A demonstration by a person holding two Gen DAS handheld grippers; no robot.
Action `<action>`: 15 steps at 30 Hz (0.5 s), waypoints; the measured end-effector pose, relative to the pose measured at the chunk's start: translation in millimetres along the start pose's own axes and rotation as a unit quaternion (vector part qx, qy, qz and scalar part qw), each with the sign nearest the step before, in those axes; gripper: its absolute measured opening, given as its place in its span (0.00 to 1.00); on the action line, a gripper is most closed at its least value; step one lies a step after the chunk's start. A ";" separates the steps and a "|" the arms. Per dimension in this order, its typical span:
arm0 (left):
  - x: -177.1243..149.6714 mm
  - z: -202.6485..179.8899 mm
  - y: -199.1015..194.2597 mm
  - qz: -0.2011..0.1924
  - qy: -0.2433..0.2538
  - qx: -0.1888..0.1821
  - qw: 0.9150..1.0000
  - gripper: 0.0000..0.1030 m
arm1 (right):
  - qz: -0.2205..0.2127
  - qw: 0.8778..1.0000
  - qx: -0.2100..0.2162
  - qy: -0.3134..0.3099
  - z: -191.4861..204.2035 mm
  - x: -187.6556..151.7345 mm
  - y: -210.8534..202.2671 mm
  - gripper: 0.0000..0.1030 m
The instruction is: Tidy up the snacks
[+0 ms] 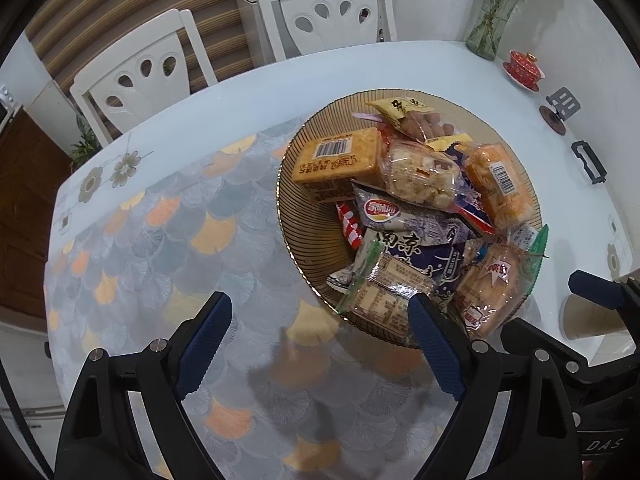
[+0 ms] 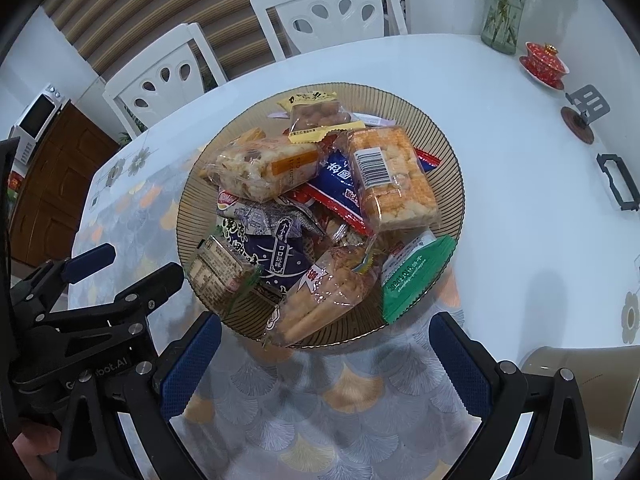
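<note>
A ribbed amber glass plate point(image 1: 316, 236) point(image 2: 444, 148) on the table holds a pile of several wrapped snacks: an orange biscuit pack with a barcode point(image 1: 336, 164), a clear rice-crisp bar point(image 2: 264, 168), an orange cracker pack point(image 2: 390, 172), a dark blue and white packet point(image 2: 276, 256), a green packet point(image 2: 416, 276) and a clear pack of bread sticks point(image 2: 320, 304). My left gripper point(image 1: 320, 320) is open and empty, its right finger point(image 1: 436, 348) over the plate's near rim. My right gripper point(image 2: 324, 340) is open and empty, just short of the plate's near edge.
The table point(image 2: 500, 128) is white with a fan-patterned mat point(image 1: 160, 240). At the far right stand a glass vase point(image 2: 504, 20), a red lidded cup point(image 2: 544, 62) and small black stands point(image 2: 618, 188). Two white chairs point(image 2: 332, 12) line the far side. A tan container point(image 2: 576, 384) sits near right.
</note>
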State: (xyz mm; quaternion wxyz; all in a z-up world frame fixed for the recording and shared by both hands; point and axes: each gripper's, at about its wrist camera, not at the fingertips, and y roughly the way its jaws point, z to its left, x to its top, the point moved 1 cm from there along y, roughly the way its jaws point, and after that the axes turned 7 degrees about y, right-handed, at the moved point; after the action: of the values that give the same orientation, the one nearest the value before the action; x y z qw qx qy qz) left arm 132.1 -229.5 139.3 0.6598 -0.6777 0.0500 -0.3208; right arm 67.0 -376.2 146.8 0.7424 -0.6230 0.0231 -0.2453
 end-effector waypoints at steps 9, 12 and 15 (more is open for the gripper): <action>-1.4 1.1 1.8 0.004 -0.002 0.001 1.000 0.87 | 0.005 1.000 -0.008 -0.005 2.0 -1.4 2.3 1.00; -2.1 1.6 2.0 0.004 -0.003 0.001 1.000 0.87 | 0.005 1.000 -0.012 -0.009 2.7 -0.9 2.7 1.00; -2.3 2.2 1.7 0.004 -0.003 0.002 1.000 0.87 | 0.006 1.000 -0.012 -0.009 2.8 -1.0 3.0 1.00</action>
State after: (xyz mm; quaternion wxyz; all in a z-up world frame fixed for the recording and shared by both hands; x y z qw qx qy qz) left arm 132.0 -226.7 137.0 0.6622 -0.6775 0.0496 -0.3162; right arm 68.1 -373.0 144.3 0.7364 -0.6339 0.0230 -0.2352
